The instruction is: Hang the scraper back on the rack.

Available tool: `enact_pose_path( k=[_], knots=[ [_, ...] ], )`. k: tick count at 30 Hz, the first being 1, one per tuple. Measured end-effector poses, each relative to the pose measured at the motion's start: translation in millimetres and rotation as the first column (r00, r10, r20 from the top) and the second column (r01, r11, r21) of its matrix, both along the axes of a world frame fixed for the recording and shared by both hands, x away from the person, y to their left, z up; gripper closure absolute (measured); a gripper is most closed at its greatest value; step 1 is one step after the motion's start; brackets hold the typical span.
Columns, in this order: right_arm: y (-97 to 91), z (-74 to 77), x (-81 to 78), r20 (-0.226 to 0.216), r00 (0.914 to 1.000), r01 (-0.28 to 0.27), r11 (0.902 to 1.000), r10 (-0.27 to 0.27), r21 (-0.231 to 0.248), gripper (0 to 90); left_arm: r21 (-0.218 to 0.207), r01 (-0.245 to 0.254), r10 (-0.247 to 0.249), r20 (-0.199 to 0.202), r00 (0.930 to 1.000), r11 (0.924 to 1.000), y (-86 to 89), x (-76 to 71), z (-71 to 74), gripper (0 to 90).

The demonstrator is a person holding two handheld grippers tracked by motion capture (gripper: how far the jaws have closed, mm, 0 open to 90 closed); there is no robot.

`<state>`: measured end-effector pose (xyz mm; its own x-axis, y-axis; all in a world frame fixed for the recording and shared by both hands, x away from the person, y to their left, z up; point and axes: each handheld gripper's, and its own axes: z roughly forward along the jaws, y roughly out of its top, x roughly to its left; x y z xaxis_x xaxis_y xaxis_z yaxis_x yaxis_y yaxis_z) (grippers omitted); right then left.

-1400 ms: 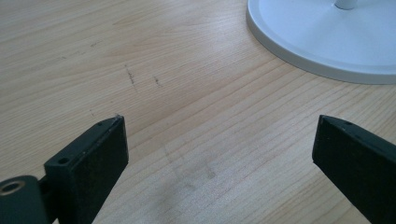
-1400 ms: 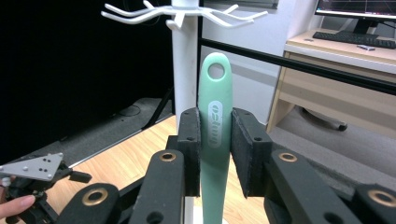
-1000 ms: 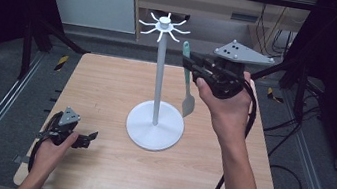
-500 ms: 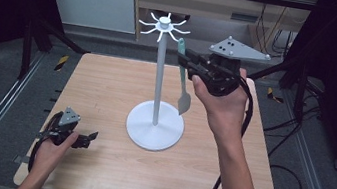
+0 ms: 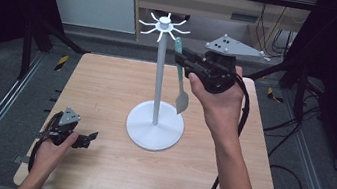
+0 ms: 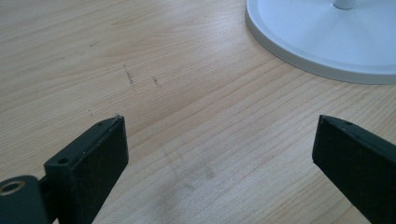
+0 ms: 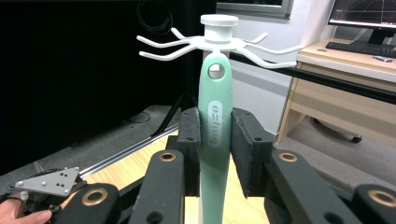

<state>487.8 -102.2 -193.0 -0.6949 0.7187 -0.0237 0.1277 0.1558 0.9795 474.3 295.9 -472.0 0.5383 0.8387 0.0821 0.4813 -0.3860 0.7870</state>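
A white stand (image 5: pixel 159 73) with hook arms at its top (image 7: pixel 218 39) rises from a round base (image 5: pixel 155 127) at the table's middle. My right gripper (image 5: pixel 184 59) is shut on the handle of a mint-green spatula (image 5: pixel 181 84), which hangs upright with its blade down. In the right gripper view the spatula (image 7: pixel 215 126) sits between the jaws (image 7: pixel 215 151), its hanging hole just below the hooks. My left gripper (image 5: pixel 88 139) rests open at the table's front left; its view shows bare wood between the jaws (image 6: pixel 219 154) and the base's edge (image 6: pixel 322 51).
The wooden table (image 5: pixel 107 85) has metal rails along its left and right sides. A desk with a keyboard and monitor (image 7: pixel 359 42) stands behind the table. A cable trails from the right gripper down past the table's right edge.
My right gripper has carried the spatula up and leftward, closer to the stand's hooks. The left gripper has stayed put.
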Motion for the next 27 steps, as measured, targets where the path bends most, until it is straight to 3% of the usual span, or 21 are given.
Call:
enact_pose_path(
  k=[27],
  knots=[
    [7.2, -3.2, 3.8, 0.002, 0.9999, 0.012, 0.9998, -0.012, -0.014, 74.1, 0.0, 0.0, 0.0, -0.002, 1.0, 1.0, -0.2, 0.1, -0.4, 3.2]
  ],
)
